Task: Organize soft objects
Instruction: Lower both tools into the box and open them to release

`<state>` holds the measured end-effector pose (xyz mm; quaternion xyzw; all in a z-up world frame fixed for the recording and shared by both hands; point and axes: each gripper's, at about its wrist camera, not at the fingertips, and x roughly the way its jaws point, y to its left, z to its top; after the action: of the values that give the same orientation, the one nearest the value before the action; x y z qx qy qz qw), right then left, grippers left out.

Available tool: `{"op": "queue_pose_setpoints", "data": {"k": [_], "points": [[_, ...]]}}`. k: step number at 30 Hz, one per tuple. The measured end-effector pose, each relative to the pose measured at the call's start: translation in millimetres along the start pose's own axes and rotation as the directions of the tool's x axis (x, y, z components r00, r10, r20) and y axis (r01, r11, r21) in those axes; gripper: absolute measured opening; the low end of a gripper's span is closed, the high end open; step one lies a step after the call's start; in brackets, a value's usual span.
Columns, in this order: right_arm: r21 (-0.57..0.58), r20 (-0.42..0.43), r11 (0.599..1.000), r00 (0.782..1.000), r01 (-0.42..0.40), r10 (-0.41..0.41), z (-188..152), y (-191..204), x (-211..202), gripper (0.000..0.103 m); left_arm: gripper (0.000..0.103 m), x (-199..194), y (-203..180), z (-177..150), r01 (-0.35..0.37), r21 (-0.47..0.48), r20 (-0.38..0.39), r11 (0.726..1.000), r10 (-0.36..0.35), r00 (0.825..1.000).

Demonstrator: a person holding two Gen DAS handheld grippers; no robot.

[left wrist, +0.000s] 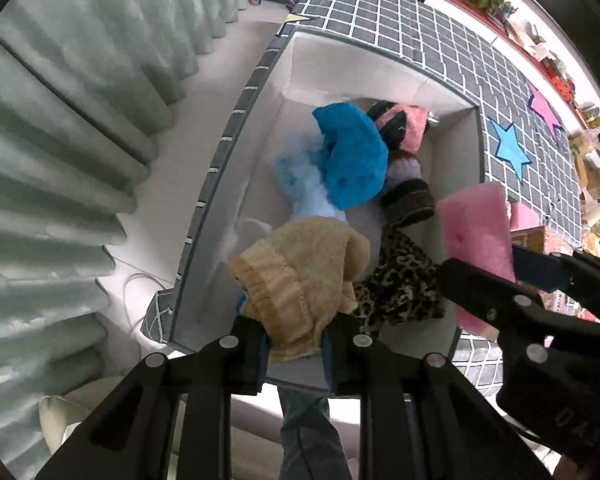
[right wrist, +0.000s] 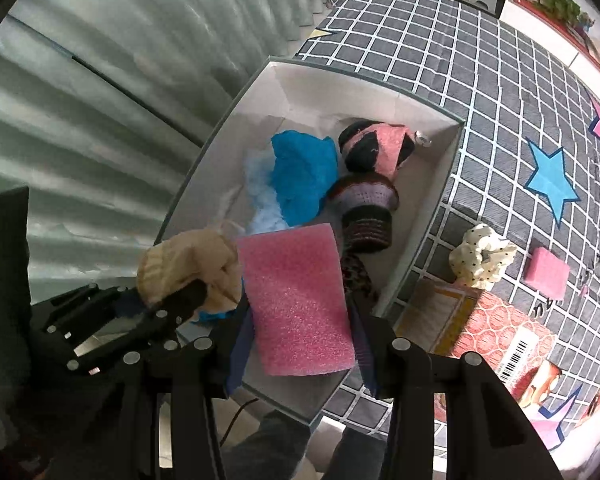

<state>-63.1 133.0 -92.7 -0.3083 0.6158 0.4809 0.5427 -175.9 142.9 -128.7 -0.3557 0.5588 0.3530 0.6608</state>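
Observation:
My left gripper (left wrist: 296, 344) points straight down over the white box (left wrist: 260, 128) and is shut on a beige knitted cloth (left wrist: 300, 276), which hangs above the box's near end. Beside it, my right gripper (right wrist: 300, 344) is shut on a pink foam block (right wrist: 296, 300), also held over the box. In the left wrist view the right gripper (left wrist: 512, 268) and the foam block (left wrist: 476, 232) show at the right. Inside the box lie a blue cloth (left wrist: 352, 156), a pale blue fluffy piece (left wrist: 300, 184), a pink-and-black knit (right wrist: 376, 148), a purple-brown knit (right wrist: 368, 204) and a leopard-print cloth (left wrist: 400, 284).
The box rests on a grey grid-patterned cover (right wrist: 480, 80) with star shapes. To its right lie a polka-dot scrunchie (right wrist: 482, 256), a small pink foam piece (right wrist: 548, 274) and a pink printed carton (right wrist: 500, 332). A pleated curtain (left wrist: 60, 160) hangs on the left.

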Motion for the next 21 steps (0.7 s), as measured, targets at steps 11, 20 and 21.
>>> {"op": "queue_pose_setpoints", "data": {"k": [11,20,21], "points": [[0.009,-0.042,1.000,0.999,0.001,0.000,11,-2,20,0.047,0.023,22,-1,3,-0.028,0.003,-0.035,1.000,0.028,0.999],[0.043,-0.073,0.999,0.997,-0.017,0.020,15,-8,33,0.047,0.037,30,-2,7,-0.022,-0.004,-0.041,1.000,0.022,0.999],[0.048,-0.075,0.999,0.997,-0.026,0.029,16,-9,33,0.047,0.048,29,-2,8,-0.014,-0.007,-0.037,1.000,0.014,0.999]]}}
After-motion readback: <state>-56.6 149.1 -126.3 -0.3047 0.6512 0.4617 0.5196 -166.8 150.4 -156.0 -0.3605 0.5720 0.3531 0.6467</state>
